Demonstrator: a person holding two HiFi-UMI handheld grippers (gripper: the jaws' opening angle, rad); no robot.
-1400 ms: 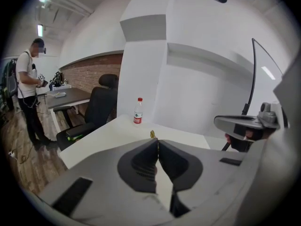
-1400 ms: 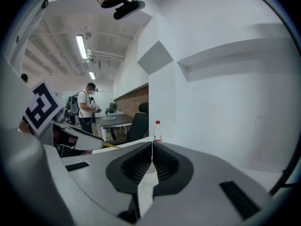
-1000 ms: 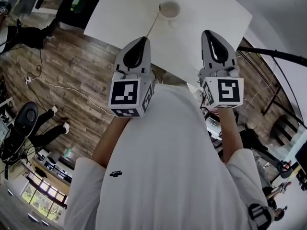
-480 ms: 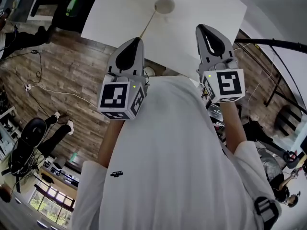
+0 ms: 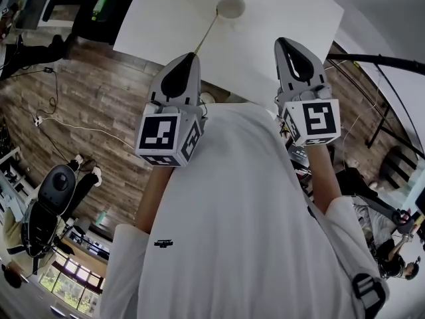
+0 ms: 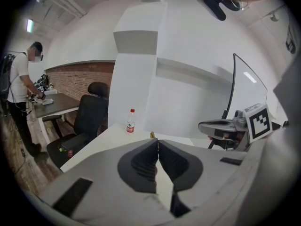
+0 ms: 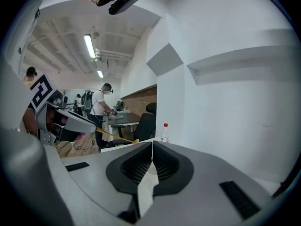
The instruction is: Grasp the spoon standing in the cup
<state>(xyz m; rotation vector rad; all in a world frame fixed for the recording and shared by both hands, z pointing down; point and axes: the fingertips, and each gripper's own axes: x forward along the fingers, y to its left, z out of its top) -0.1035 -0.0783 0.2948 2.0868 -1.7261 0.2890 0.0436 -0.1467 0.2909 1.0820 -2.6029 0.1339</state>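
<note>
Spoon (image 5: 206, 33) leans in cup (image 5: 230, 6) on worktop (image 5: 166, 18) far side. My left hand-held gripper (image 5: 188, 58) and right hand-held gripper (image 5: 286, 44) are both pressed together, empty, apart from it.

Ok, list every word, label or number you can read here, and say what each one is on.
No text here is legible.
Small black logo on the white shirt: too small to read.
Label on the red-capped bottle: blurred.
Left marker cube and right marker cube: coded black-and-white squares, no letters.
</note>
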